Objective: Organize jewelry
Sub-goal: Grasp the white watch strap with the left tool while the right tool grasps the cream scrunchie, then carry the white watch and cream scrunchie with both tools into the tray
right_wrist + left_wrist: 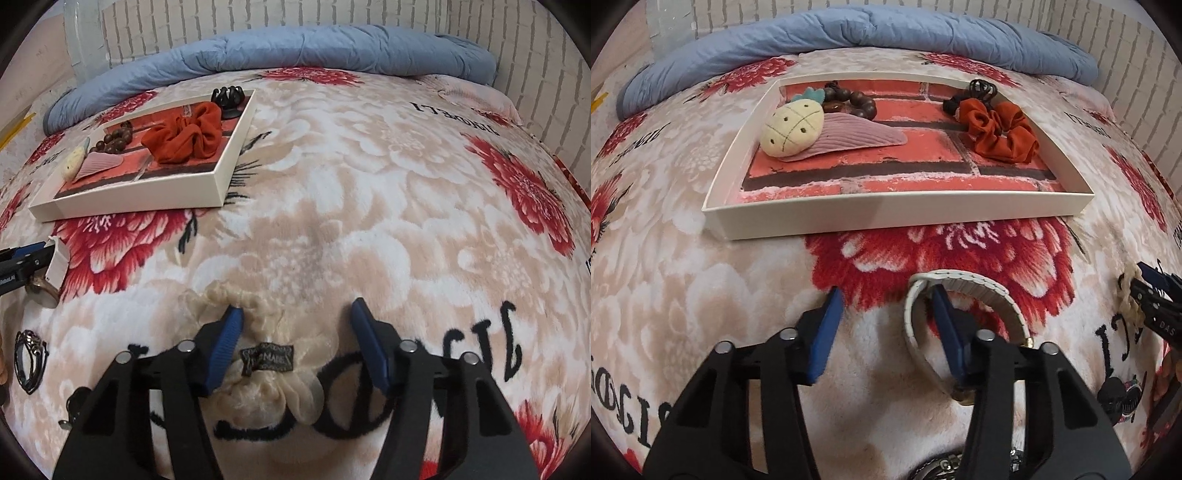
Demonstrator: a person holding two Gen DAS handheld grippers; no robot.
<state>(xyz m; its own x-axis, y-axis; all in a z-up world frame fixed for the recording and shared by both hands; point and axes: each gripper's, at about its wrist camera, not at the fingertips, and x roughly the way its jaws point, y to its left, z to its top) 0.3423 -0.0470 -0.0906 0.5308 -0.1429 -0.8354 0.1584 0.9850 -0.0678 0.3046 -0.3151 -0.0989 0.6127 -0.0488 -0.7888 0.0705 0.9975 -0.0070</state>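
Note:
A white tray point(897, 216) with a brick-pattern floor lies on the floral blanket; it also shows in the right wrist view point(147, 195). It holds a pineapple plush clip point(792, 127), brown beads point(858, 103), an orange scrunchie point(1001, 129) and a black claw clip point(980, 88). My left gripper point(886, 306) is open; its right finger sits inside the loop of a white-strapped watch point(975, 291) on the blanket. My right gripper point(295, 317) is open over a cream scrunchie point(269, 376) with a dark label; its left finger touches the scrunchie.
A blue quilt point(849, 33) is rolled along the far edge by the brick-pattern wall. A dark watch point(29, 362) lies on the blanket at the left of the right wrist view. Another dark piece point(1123, 398) lies at the left wrist view's right.

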